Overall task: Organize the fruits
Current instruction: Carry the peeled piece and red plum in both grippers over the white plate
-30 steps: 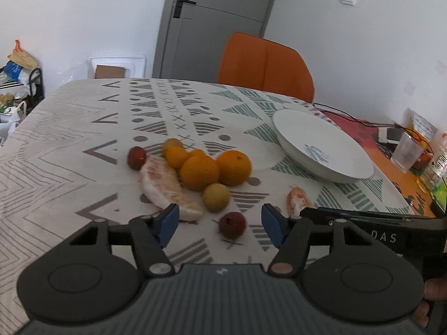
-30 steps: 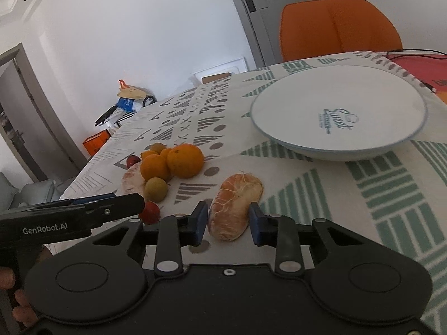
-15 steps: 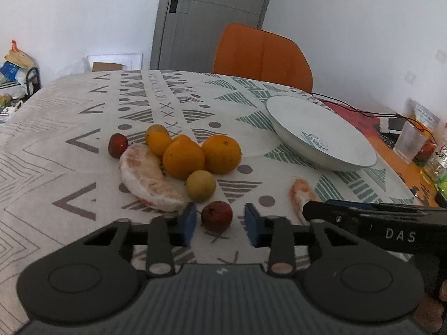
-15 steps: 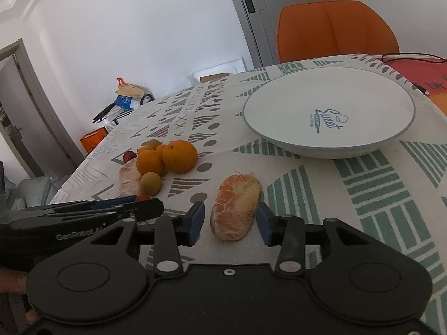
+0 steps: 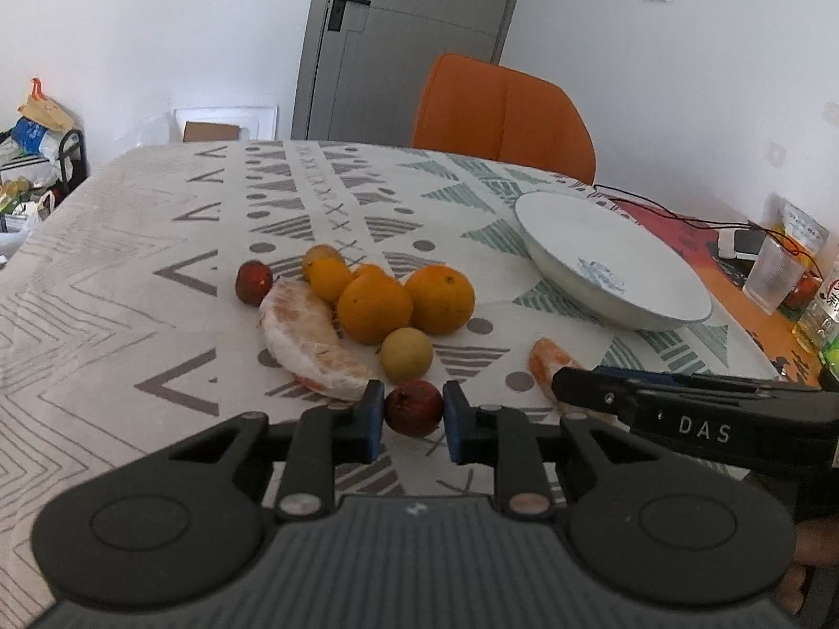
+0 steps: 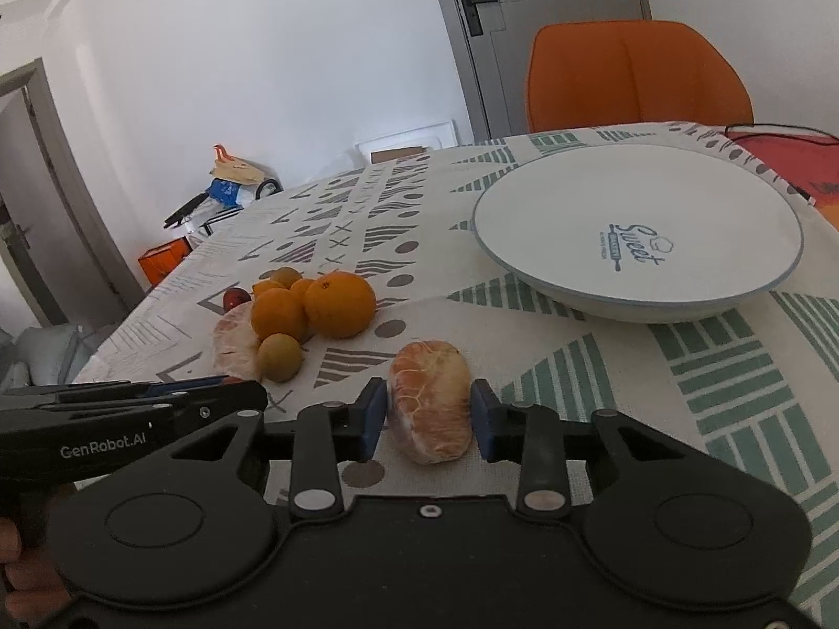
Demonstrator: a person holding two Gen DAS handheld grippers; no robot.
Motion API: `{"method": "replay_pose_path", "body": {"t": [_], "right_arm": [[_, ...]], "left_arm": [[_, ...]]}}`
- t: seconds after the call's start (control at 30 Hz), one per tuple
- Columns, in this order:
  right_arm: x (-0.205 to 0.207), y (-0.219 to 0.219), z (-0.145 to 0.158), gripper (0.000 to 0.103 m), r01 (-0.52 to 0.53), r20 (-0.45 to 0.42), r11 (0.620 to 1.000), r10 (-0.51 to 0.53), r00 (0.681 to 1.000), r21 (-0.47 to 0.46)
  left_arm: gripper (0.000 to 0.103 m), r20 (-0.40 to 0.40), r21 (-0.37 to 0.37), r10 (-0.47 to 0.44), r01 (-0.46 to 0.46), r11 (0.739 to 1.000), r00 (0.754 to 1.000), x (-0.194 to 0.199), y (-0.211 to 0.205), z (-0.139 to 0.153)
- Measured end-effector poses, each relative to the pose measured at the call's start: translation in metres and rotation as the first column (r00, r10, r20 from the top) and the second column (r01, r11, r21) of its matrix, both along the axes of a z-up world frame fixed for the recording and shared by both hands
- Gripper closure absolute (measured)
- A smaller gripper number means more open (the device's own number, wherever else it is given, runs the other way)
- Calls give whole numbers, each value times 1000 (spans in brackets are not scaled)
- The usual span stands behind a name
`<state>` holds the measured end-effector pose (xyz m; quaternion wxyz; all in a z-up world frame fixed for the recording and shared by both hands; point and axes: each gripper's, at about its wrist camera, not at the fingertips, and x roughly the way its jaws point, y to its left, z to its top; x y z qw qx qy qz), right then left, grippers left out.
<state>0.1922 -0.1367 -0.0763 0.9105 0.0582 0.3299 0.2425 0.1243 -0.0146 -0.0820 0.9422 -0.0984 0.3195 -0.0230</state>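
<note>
two oranges, one plate

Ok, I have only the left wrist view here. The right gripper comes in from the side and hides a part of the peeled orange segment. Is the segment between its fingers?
Observer: Yes. In the right wrist view the peeled orange segment sits between the pads of the right gripper. The jaws are closing and both pads look pressed against its sides.
Operator: Good. And the blue print inside the plate, I cannot read it from my side. What does it say?
Observer: On the plate the print reads "Sweet", with a small drawing of a rolling pin beside the word.
</note>
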Motion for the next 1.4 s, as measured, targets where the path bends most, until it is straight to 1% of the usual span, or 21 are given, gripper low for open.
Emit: {"method": "replay_pose_path", "body": {"t": [0.07, 0.23, 0.47, 0.73, 1.07, 1.2, 1.4], "right_arm": [[-2, -3, 2, 71, -2, 0, 1000, 2, 1000, 14], [-8, -14, 13, 71, 7, 41, 999, -8, 999, 35], [-12, -32, 28, 71, 38, 90, 997, -45, 995, 73], [-6, -53, 36, 71, 92, 122, 991, -103, 987, 92], [8, -78, 32, 71, 153, 114, 982, -166, 980, 114], [15, -86, 28, 71, 169, 104, 978, -181, 978, 120], [27, -94, 26, 71, 188, 101, 974, -201, 974, 126]], "left_arm": [[81, 11, 5, -5, 5, 1000, 1000, -1, -2, 4], [81, 32, 17, -18, 18, 1000, 999, -1, -10, 11], [81, 55, 39, -49, 47, 998, 997, 7, -25, 21], [81, 77, 60, -81, 77, 995, 994, 19, -41, 28], [81, 105, 86, -142, 133, 987, 984, 41, -62, 36], [81, 111, 78, -149, 141, 987, 982, 54, -69, 39], [81, 125, 89, -170, 159, 983, 978, 72, -79, 42]]}}
